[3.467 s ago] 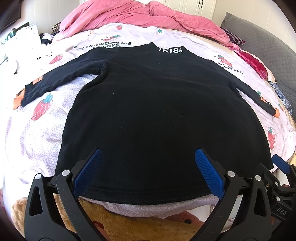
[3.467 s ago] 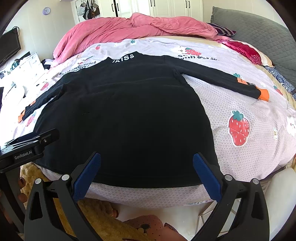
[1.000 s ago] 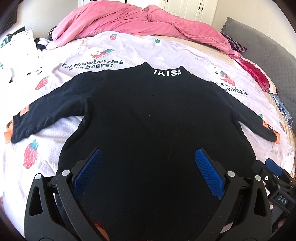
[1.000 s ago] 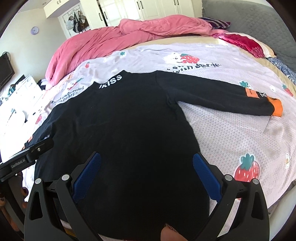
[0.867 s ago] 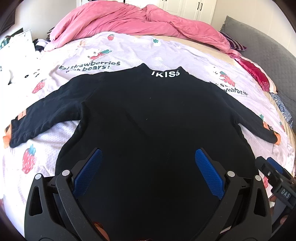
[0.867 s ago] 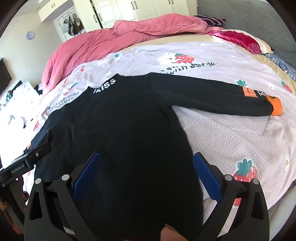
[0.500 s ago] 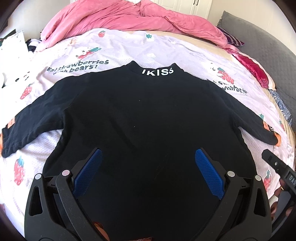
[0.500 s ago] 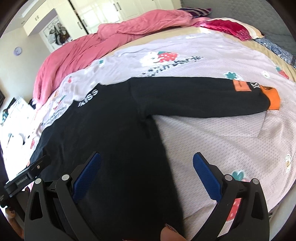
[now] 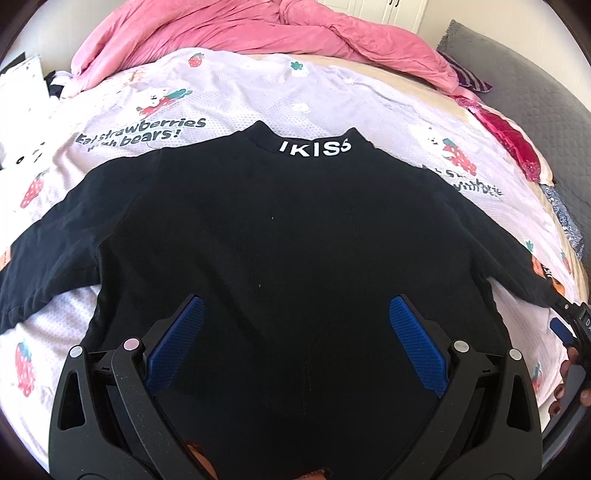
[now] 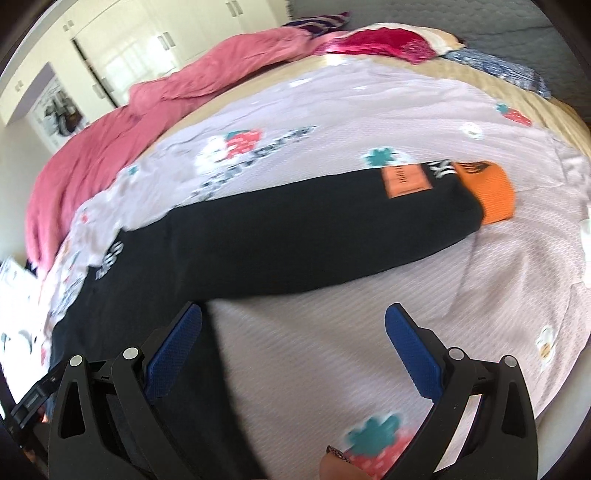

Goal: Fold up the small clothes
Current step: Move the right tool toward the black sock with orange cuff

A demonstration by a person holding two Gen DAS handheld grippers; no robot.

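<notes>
- Bedsheet (image 9: 258, 92) with strawberry print – it carries everything.
- Left gripper (image 9: 295, 332), jaws wide apart, empty, over the shirt (image 9: 288, 240) hem.
- Right gripper (image 10: 293, 341), likewise agape, over sheet; sleeve (image 10: 314, 236) runs to 2 o'clock.
- Pink duvet (image 9: 258, 33) at 12.

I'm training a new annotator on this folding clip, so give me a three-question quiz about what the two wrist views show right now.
1. True or false: the black long-sleeved top lies spread flat with both sleeves out to the sides.
2. What colour is the cuff of the sleeve in the right wrist view? A) pink B) orange C) white
3. Fill in: the white letters on the collar read ____.

Key
1. True; nothing is folded yet, and the left gripper and right gripper are both open and empty.
2. B.
3. IKISS.
</notes>
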